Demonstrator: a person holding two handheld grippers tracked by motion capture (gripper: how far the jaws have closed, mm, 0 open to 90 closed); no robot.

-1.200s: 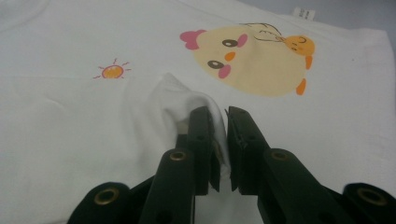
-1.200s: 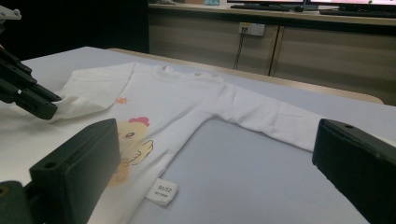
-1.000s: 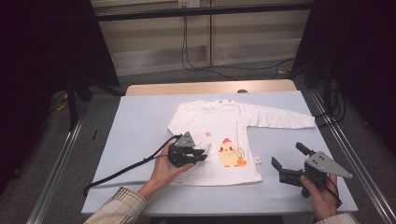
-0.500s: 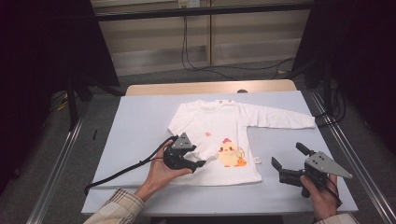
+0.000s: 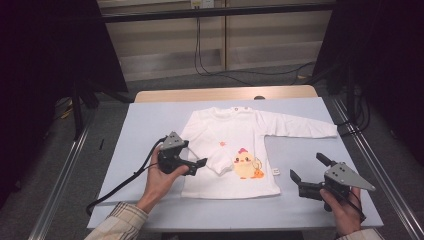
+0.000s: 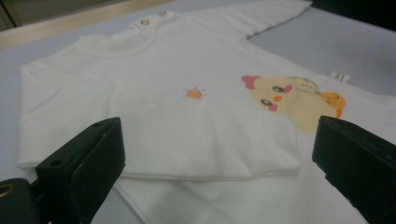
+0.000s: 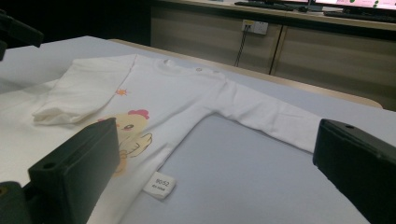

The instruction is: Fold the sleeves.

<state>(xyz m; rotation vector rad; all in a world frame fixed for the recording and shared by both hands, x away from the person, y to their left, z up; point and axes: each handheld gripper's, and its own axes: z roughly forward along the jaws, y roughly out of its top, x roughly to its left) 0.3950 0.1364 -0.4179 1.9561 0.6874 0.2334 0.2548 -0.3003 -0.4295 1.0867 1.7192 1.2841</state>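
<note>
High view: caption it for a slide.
Left gripper open beside white shirt, one sleeve folded in.

— What lies on the table?
— A small white long-sleeved shirt [image 5: 235, 150], spread flat, front up, neck towards the far edge. A yellow chick with a pink bow is printed low on the chest.
— And its sleeves?
— One is folded in across the body; the other stretches straight out sideways. A small label sticks out at the side seam.

The shirt [image 5: 235, 150] lay flat mid-bench [image 5: 150, 125], one sleeve [image 5: 295, 126] stretched toward the right edge, the other folded onto its front; left tool [image 5: 199, 164] at its left hem, right tool [image 5: 307, 170] well apart.
</note>
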